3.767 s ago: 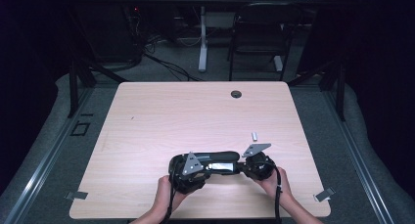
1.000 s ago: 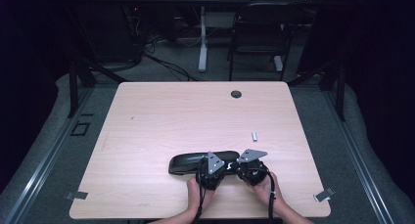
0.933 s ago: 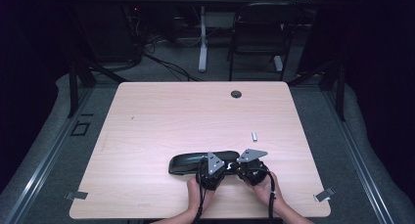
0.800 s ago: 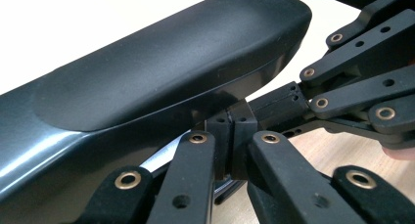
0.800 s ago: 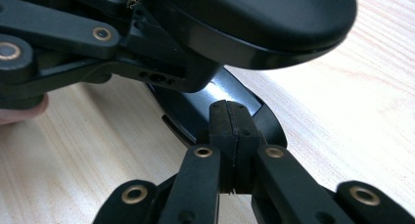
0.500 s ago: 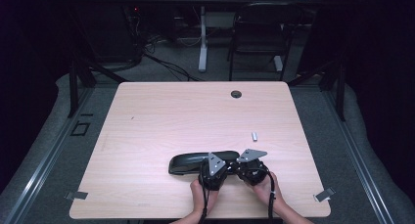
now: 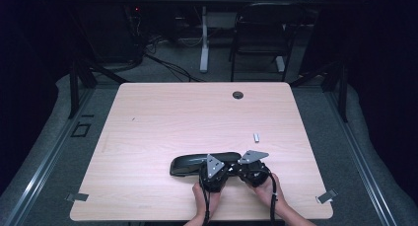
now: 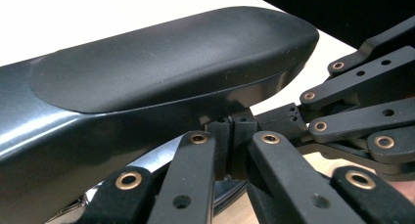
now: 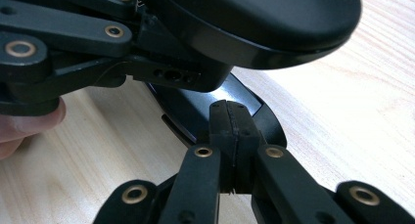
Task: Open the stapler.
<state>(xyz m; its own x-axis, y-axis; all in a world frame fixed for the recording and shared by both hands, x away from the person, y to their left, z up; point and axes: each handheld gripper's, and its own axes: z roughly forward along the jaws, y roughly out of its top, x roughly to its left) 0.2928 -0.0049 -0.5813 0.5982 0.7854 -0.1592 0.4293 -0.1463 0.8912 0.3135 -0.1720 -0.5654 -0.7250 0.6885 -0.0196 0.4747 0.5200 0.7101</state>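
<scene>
I had drawn my left gripper in beside my right gripper, both clenched empty at the glasses case near the worktop's front edge, ready to pry its lid.

overhead view; two close jaw-level views

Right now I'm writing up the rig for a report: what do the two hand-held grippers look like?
Both the left gripper and right gripper are black, each topped by a grey three-cornered plate. Their jaws are flat black linkage bars joined by brass-coloured rivets, ending in dark blocky pads. A black cable trails back from each along the person's bare forearms; no sleeves show.
</scene>
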